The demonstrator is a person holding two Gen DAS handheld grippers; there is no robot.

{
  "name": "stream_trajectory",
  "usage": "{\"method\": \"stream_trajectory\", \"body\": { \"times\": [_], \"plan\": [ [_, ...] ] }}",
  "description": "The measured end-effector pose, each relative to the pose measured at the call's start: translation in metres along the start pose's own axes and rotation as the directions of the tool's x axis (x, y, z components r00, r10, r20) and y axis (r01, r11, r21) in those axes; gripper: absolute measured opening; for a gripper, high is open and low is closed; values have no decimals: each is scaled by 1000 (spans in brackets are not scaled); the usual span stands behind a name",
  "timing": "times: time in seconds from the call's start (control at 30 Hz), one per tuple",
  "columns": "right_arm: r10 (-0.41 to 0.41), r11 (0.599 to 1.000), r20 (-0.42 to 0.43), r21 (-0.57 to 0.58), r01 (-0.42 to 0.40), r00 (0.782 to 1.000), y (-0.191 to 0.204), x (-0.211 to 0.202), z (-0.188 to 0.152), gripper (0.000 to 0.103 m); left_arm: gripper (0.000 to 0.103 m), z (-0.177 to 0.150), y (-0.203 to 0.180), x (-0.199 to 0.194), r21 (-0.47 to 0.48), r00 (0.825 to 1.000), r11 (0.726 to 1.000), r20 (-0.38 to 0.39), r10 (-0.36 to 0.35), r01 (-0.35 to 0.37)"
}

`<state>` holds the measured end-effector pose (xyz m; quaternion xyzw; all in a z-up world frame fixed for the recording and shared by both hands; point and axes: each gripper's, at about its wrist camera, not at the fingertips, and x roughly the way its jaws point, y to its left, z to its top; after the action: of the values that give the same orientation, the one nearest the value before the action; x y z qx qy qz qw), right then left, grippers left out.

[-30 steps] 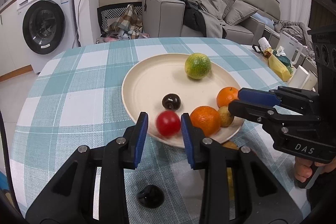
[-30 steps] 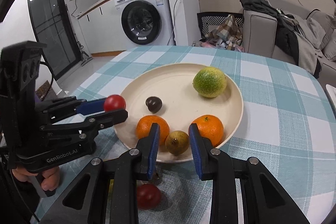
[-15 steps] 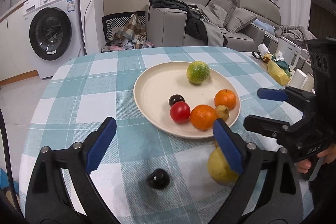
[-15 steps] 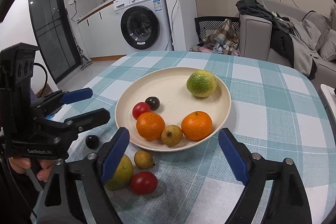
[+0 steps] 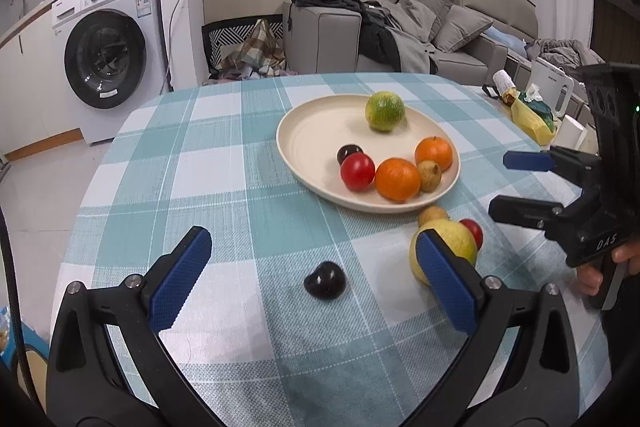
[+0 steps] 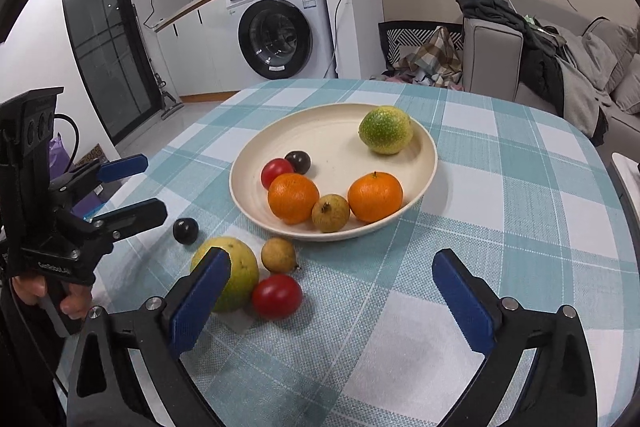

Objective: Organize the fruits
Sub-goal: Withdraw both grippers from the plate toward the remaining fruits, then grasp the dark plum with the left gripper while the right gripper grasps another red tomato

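Observation:
A cream plate [image 5: 316, 131] [image 6: 344, 131] on the checked tablecloth holds a green citrus [image 5: 385, 111], two oranges [image 5: 397, 179] [image 5: 433, 153], a red tomato [image 5: 357, 171], a dark plum [image 5: 349, 151] and a small brown fruit [image 5: 429, 175]. On the cloth lie a dark plum [image 5: 325, 280] [image 6: 185, 231], a yellow pear [image 6: 236, 267], a small brown fruit [image 6: 279, 255] and a red tomato [image 6: 277, 296]. My left gripper [image 5: 314, 283] is open and empty, above the loose plum. My right gripper [image 6: 336, 291] is open and empty, just right of the loose tomato.
The round table [image 5: 192, 155] drops off on the left and near sides. A washing machine [image 5: 108, 55] stands at the back left, a sofa [image 5: 440, 35] with clothes behind. A yellow bag and white items [image 5: 532, 115] sit at the table's right edge.
My left gripper let go of the red tomato on the plate, opened and pulled back toward the near side. My right gripper opened too and pulled back from the plate.

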<state>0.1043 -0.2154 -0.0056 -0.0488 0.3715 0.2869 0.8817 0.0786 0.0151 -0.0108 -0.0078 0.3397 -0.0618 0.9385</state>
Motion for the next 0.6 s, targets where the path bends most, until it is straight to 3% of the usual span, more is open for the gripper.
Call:
{"method": "stream_trajectory", "body": {
  "times": [0.6],
  "plan": [
    [28,996,-99,-79,-36,995,7,9,-14,103,101,-11,9,26,-41,995,999,-96,-40,36]
  ]
}}
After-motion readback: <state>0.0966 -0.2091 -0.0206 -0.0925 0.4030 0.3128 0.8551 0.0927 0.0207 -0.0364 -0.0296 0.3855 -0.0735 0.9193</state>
